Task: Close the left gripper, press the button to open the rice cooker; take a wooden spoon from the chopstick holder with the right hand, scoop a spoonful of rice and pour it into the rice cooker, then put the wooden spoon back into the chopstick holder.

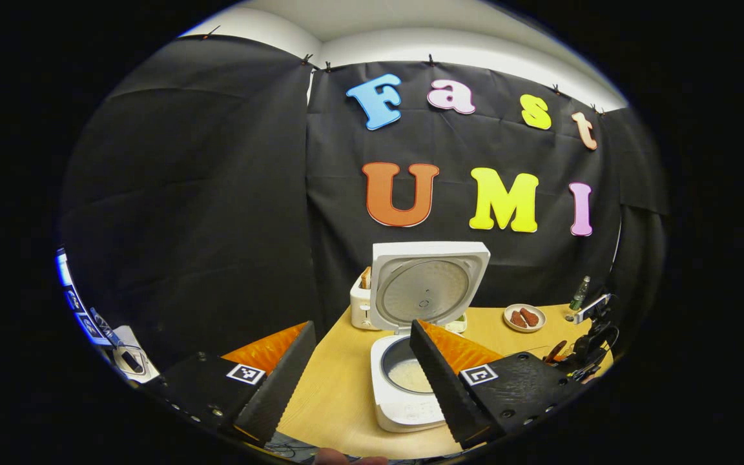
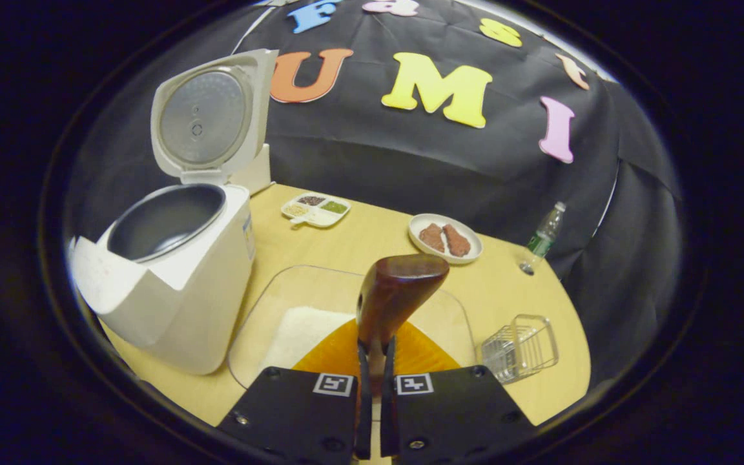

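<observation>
step: lid of rice cooker (image 2: 172,271) is up, so the button press looks done. right gripper (image 2: 376,361) has the wooden spoon (image 2: 392,298) and holds it over the clear rice tray (image 2: 262,310). Can't tell if the bowl is loaded (we see its back side). My read: scoop is in hand, or the carry to the pot.

right tool: fingers nearly together, clamped on the spoon handle, one each side.

left tool: left gripper (image 1: 362,381) has its fingers wide apart, holding nothing, hanging in front of the cooker (image 1: 404,387).

spoon axis: long axis runs straight out along the fingers, away from the camera; bowl end far, tipped slightly right, handle end hidden in the grip.

spoon location: above the tray's near half, white rice (image 2: 301,332) just left of it, cooker further left.

pot: open; pale layer in the bottom in the left gripper view.

next move: if empty, dip the bowl left into the rice; then swing left over the pot rim, keep the bowl level, roll to tip.

holder: wire basket (image 2: 519,349) at right, probably the chopstick holder.
</observation>
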Tool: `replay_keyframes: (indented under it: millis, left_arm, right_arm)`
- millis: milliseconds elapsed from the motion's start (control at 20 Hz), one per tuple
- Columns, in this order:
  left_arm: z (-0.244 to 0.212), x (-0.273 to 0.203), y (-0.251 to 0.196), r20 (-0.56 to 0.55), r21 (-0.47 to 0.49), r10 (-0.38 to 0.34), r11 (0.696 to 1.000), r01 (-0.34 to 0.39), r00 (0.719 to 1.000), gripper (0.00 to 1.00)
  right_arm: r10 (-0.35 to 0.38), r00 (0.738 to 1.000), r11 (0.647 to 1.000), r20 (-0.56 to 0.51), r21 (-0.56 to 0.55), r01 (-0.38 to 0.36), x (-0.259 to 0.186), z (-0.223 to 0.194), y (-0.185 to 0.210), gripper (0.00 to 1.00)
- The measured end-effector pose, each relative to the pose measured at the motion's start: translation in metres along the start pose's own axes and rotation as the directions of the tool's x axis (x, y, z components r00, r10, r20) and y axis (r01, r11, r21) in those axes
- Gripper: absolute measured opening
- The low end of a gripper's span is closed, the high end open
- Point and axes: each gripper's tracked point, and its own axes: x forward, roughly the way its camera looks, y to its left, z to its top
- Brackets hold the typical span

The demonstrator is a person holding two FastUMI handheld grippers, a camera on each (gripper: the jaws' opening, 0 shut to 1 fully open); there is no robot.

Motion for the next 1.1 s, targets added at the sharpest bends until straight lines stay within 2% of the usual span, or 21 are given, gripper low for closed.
replay_keyframes:
  millis: [200,400,650,850,950,1100]
  left_arm:
    - [0.002,-0.002,0.009,0.001,-0.013,0.009,1.0,-0.009,1.0,0.94]
    - [0.002,-0.003,0.011,0.0,-0.014,0.017,1.0,-0.017,1.0,0.94]
    - [0.006,-0.004,0.005,0.006,-0.018,0.011,1.0,-0.011,1.0,0.94]
    - [0.011,-0.003,-0.006,0.016,-0.015,0.002,1.0,-0.002,1.0,0.94]
    - [0.014,-0.003,-0.01,0.023,-0.013,-0.001,1.0,0.002,1.0,0.94]
    - [0.015,-0.002,-0.017,0.03,-0.026,-0.005,1.0,0.006,1.0,0.94]
  right_arm:
    - [0.076,0.996,0.977,-0.04,0.204,-0.066,0.002,-0.001,0.014,0.11]
    - [0.161,0.986,0.904,-0.043,0.408,-0.129,-0.003,0.004,0.019,0.11]
    - [0.238,0.971,0.77,-0.016,0.612,-0.178,0.001,0.013,0.012,0.11]
    - [0.272,0.962,0.631,0.0,0.755,-0.178,0.004,0.009,-0.007,0.11]
    - [0.277,0.961,0.587,0.022,0.788,-0.187,0.0,0.011,-0.018,0.11]
    - [0.264,0.963,0.55,0.055,0.811,-0.197,-0.01,0.021,-0.041,0.11]
